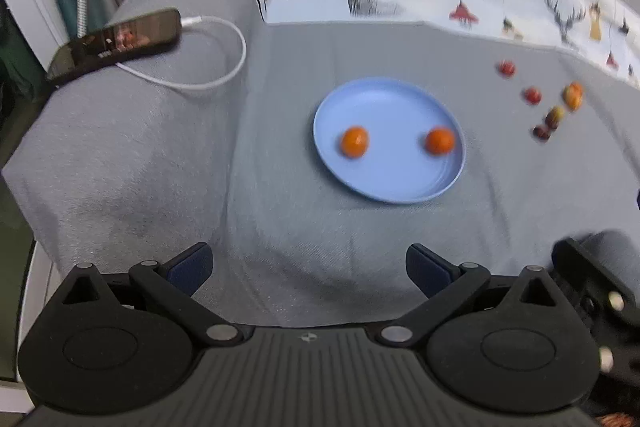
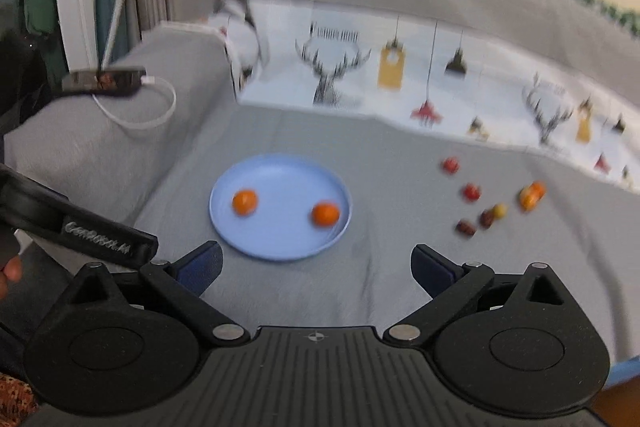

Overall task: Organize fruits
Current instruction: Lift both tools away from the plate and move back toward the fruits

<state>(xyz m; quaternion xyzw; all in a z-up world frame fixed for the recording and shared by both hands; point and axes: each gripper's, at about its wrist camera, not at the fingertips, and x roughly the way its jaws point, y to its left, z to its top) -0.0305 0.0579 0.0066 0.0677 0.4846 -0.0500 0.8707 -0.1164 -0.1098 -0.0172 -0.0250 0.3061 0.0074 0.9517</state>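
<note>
A: Fruit positions?
B: Two oranges (image 1: 354, 141) (image 1: 440, 141) on the blue plate (image 1: 384, 99) — small fruits (image 1: 554, 117) scattered right, on grey cloth (image 1: 280, 219).
A: Fingers?
B: Left gripper (image 1: 309, 269), right gripper (image 2: 316, 269) — both spread apart, empty.

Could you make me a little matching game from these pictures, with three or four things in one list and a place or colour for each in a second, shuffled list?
Things:
1. plate
2. phone
3. two orange fruits
4. small red fruits

Descriptions:
A. black, plugged into a white cable
B. lying on the plate
C. light blue, on the grey cloth
D. loose on the cloth, right of the plate

Pairs: 1-C, 2-A, 3-B, 4-D
</note>
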